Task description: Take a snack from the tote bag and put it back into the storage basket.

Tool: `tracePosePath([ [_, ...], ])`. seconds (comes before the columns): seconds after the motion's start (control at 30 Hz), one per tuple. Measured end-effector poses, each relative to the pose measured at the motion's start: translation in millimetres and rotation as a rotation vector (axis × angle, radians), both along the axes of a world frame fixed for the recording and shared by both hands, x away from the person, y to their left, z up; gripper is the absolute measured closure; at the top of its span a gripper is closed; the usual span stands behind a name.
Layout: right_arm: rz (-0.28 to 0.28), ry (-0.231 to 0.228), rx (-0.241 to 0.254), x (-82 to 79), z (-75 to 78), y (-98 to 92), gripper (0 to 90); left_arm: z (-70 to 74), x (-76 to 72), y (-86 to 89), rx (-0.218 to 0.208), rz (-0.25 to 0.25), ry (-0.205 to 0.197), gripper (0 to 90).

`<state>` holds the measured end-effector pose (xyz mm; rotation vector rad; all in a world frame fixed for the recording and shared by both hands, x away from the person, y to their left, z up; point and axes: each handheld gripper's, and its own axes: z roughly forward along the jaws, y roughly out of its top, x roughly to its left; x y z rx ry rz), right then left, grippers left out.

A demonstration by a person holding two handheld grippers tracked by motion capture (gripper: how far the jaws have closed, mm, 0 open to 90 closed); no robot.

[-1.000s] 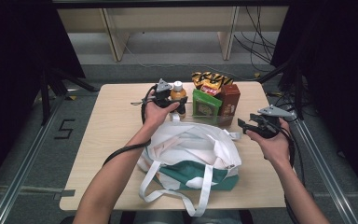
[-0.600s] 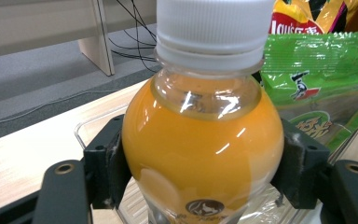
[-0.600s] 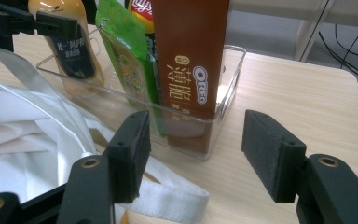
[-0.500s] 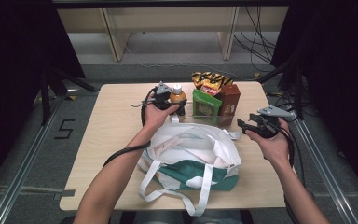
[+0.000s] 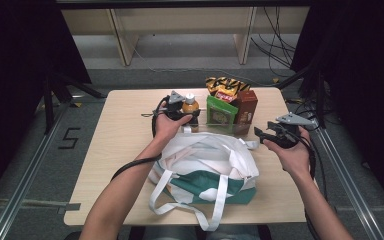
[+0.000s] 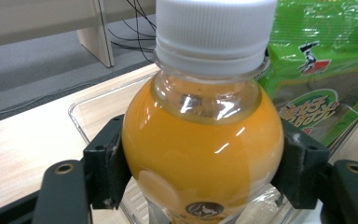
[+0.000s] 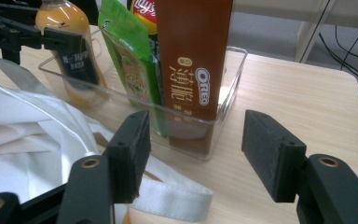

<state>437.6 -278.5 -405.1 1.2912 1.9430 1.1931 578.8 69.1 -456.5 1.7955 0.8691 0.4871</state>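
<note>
The left gripper (image 5: 189, 111) pinches the orange juice bottle (image 6: 203, 135) at its wide shoulder, 1 black jaw pressed against each side, as the left gripper view shows up close. That view cuts the bottle off below its dark label, so its base stays out of sight, and the white cap (image 6: 214, 28) runs off the top edge. The bottle stands upright at the left end of a clear plastic tray (image 7: 230, 79) on the far part of the table (image 5: 115, 135); whether it rests on the tray floor or is lifted cannot be told. To its right in the tray stand a green snack packet (image 7: 130, 65) and a brown Oreo box (image 7: 193, 60), with a yellow bag (image 5: 225, 86) behind them, mostly hidden. The right gripper (image 7: 193, 154) hovers near the tray's right end with its 2 jaws spread wide and nothing between them. A white and green tote bag (image 5: 205, 165) lies on the near side of the table, its mouth open; its inside is hard to make out, and 1 white strap (image 7: 177, 198) trails under the right gripper.
</note>
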Motion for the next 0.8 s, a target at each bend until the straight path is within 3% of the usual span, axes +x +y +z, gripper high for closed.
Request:
tracePosePath([
  [0.43, 0.0, -0.007, -0.004, 0.0, 0.2, -0.6, 42.4, 5.9, -0.7, -0.1, 0.033, -0.012, 0.036, 27.5],
  [0.6, -0.001, -0.01, -0.012, 0.0, -0.4, 0.1, 42.4, 14.0, -3.3, 3.4, 0.022, -0.01, 0.025, 24.5],
  [0.73, 0.0, -0.006, -0.032, -0.7, 0.2, 1.0, 42.4, 20.3, -6.3, 8.1, 0.05, -0.017, 0.023, 23.6],
  [0.77, -0.012, 0.022, -0.007, -2.4, 1.1, 3.0, 42.4, 21.4, -7.8, 8.4, 0.057, -0.019, 0.019, 23.5],
  [0.8, -0.015, 0.011, 0.008, -2.1, 0.0, 4.5, 42.3, 22.5, -9.4, 8.7, 0.061, -0.025, 0.019, 23.4],
])
